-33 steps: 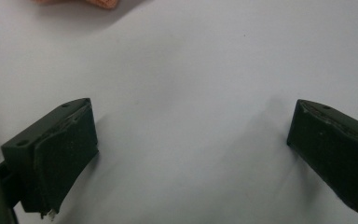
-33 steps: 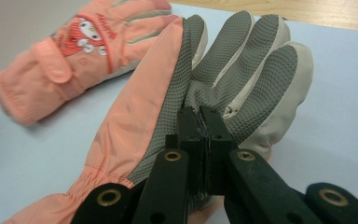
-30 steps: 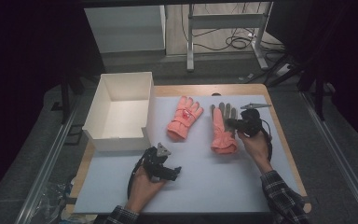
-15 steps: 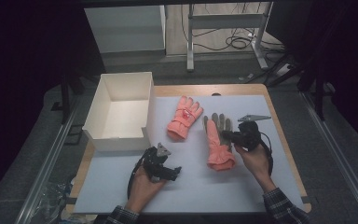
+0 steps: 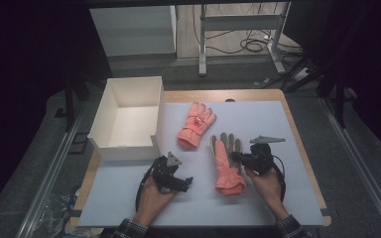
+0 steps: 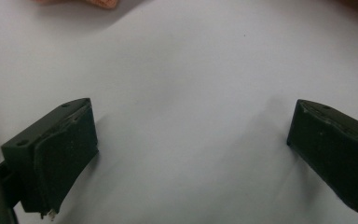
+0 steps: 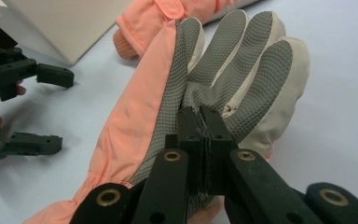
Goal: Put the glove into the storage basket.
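Observation:
Two salmon-pink gloves lie on the white mat (image 5: 278,124). The far glove (image 5: 196,124) lies back up near the white box. The near glove (image 5: 224,161) shows its grey textured palm (image 7: 223,60). My right gripper (image 5: 237,157) is shut on a pinch of that palm fabric (image 7: 200,126), and the glove's fingers stand up off the mat. My left gripper (image 5: 185,183) rests on the mat left of the near glove, its jaws wide open (image 6: 191,149) over bare mat with nothing between them.
An open white box (image 5: 129,119) sits at the mat's left rear corner, close to the far glove (image 7: 168,18). The left gripper (image 7: 28,107) is a short way from the held glove. Bare mat lies to the right and along the near edge.
My right gripper has moved toward the near edge and slightly left, dragging the grey-palmed glove with it. The left gripper and the far glove have stayed put.

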{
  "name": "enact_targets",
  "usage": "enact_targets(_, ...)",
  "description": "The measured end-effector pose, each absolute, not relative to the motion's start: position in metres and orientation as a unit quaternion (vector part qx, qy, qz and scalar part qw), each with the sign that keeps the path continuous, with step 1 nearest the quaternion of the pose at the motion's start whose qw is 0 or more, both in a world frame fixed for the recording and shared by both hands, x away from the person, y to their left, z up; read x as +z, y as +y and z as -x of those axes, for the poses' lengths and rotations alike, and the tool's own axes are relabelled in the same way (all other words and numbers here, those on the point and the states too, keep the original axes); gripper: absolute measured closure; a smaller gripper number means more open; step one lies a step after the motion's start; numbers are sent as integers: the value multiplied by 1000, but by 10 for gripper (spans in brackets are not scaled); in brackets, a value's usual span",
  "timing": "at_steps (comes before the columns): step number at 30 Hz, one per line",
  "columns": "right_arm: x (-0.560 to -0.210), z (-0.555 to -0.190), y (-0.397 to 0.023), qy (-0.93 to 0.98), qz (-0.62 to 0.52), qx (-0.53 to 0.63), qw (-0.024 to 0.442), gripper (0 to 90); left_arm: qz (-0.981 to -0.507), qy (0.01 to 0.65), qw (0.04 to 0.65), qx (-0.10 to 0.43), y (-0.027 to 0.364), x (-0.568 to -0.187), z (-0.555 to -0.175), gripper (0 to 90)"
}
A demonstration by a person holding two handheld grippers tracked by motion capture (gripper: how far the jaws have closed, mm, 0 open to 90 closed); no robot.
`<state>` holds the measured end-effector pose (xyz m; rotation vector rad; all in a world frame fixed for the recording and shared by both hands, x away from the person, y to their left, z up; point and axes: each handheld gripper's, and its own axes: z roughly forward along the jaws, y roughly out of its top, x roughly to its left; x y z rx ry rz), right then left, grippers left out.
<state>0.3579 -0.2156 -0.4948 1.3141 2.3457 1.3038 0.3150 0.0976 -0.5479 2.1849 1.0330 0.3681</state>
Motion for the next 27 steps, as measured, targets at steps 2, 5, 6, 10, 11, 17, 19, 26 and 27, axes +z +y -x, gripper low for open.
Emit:
enact_targets(2,-502,-358,-215,783,-444,429,77,874,-840,397,341,142,98,-548,-315,14)
enact_targets(5,-507,-357,-216,784,-443,428,85,864,-840,397,341,142,98,-548,-315,14)
enact_targets(6,-507,-357,-216,784,-443,428,85,864,-840,397,341,142,98,-548,-315,13)
enact_targets(10,-507,-356,-218,788,-434,426,95,806,-840,397,341,141,98,-548,-315,13)
enact_targets(11,-507,-356,-218,791,-431,423,100,790,-841,397,340,140,98,-548,-315,13)
enact_targets(17,-504,-354,-221,794,-418,425,116,720,-841,397,340,140,98,-548,-315,13)
enact_targets(19,-503,-353,-224,793,-418,427,117,701,-841,398,340,139,98,-548,-315,14)
enact_targets(26,-499,-348,-235,796,-412,426,123,672,-841,398,339,139,98,-548,-315,14)
enact_targets(27,-499,-346,-240,797,-410,424,129,659,-840,398,340,140,97,-548,-315,15)
